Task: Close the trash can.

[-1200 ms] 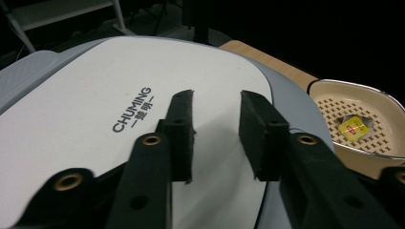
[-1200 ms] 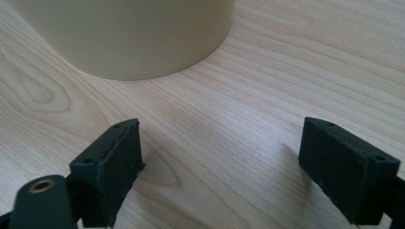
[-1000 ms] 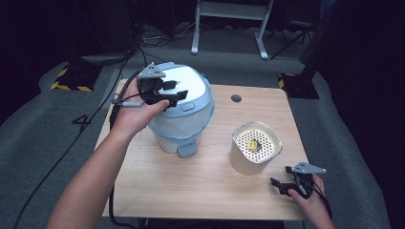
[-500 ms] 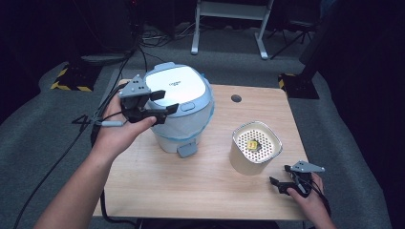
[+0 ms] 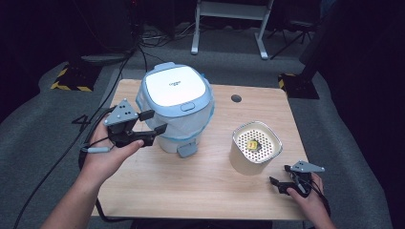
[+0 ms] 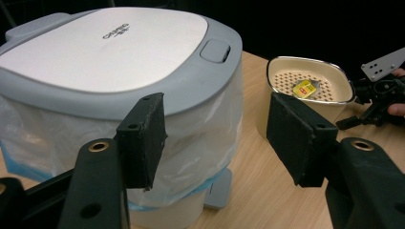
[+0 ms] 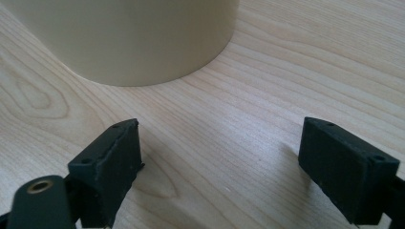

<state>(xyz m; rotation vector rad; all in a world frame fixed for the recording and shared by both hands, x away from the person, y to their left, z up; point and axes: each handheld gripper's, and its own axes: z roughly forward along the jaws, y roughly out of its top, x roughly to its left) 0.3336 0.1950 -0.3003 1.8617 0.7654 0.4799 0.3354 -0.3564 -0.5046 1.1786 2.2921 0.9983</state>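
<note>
A white-lidded, blue-grey bin [image 5: 176, 107] lined with a clear plastic bag stands at the middle left of the wooden table [image 5: 191, 191]. Its lid is down. My left gripper [image 5: 157, 121] hovers at the bin's left side, open, with nothing between its jaws. In the left gripper view the bin [image 6: 110, 62] looms close behind the left gripper [image 6: 217, 138]. A cream container [image 5: 253, 150] with a perforated insert holds a small yellow thing [image 5: 252, 142]. My right gripper [image 5: 279, 174] rests open on the table just in front of it; the right gripper [image 7: 219, 157] faces the container's wall [image 7: 124, 38].
The bin's grey foot pedal [image 5: 185, 149] juts toward the person. A round hole [image 5: 236, 98] is in the table behind the container. A cable [image 5: 90, 143] trails off the left edge. A metal stand [image 5: 229, 28] is on the floor beyond the table.
My left gripper has moved from above the bin's left rim out to the left, nearer the person and a little lower. The right gripper has stayed put.
</note>
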